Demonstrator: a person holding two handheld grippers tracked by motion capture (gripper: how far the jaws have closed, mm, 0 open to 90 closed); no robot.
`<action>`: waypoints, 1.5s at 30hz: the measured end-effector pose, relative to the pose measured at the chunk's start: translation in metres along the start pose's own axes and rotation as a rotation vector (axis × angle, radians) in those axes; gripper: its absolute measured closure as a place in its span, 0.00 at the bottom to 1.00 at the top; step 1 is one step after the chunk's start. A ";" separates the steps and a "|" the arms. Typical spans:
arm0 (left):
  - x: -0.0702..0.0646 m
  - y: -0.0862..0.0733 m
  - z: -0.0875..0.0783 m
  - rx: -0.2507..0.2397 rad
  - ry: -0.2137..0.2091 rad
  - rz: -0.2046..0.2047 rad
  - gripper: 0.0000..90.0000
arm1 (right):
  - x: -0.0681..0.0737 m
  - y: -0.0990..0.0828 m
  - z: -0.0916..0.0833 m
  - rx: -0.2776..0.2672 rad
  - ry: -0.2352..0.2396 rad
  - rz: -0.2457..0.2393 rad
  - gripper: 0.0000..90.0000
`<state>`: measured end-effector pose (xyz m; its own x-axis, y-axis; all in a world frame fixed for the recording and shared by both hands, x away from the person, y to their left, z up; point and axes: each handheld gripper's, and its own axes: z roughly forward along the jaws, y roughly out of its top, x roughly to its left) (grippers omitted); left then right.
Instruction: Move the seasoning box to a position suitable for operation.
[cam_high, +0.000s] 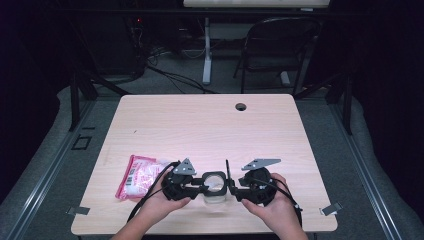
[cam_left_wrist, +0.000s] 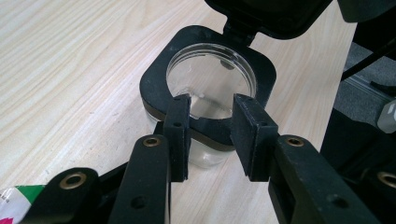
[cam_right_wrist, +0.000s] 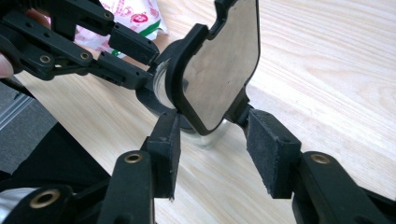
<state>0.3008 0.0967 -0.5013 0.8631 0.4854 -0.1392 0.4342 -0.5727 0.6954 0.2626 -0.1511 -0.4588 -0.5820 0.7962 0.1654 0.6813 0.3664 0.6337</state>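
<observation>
Jar (cam_left_wrist: 205, 93) upright, mouth up; hinged lid (cam_right_wrist: 219, 65) raised on edge.

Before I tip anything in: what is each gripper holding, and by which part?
The left gripper clamps the jar by its black collar, near edge. The right gripper straddles the raised lid at its hinge end; firm grip cannot be told.

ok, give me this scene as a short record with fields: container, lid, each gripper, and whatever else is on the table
container: clear jar with black square collar, standing on the wooden table
lid: black hinged lid, flipped open and upright
left gripper: jaws clamped on the collar's near edge
right gripper: jaws apart, either side of the lid's hinge
other item: pink and white packet, beside the left hand
</observation>
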 end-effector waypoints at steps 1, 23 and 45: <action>0.000 0.000 0.000 0.000 0.000 0.001 0.76 | 0.000 -0.001 -0.001 0.000 -0.002 0.001 0.62; 0.000 -0.001 0.000 -0.006 0.000 -0.004 0.76 | 0.003 -0.005 0.026 0.023 0.004 0.010 0.58; -0.001 -0.001 0.000 -0.015 0.003 -0.007 0.76 | -0.003 -0.008 0.030 0.027 -0.002 -0.005 0.78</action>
<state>0.2997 0.0969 -0.5026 0.8594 0.4911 -0.1423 0.4364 -0.5596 0.7045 0.2724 -0.1416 -0.4868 -0.5847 0.7953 0.1604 0.6898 0.3833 0.6142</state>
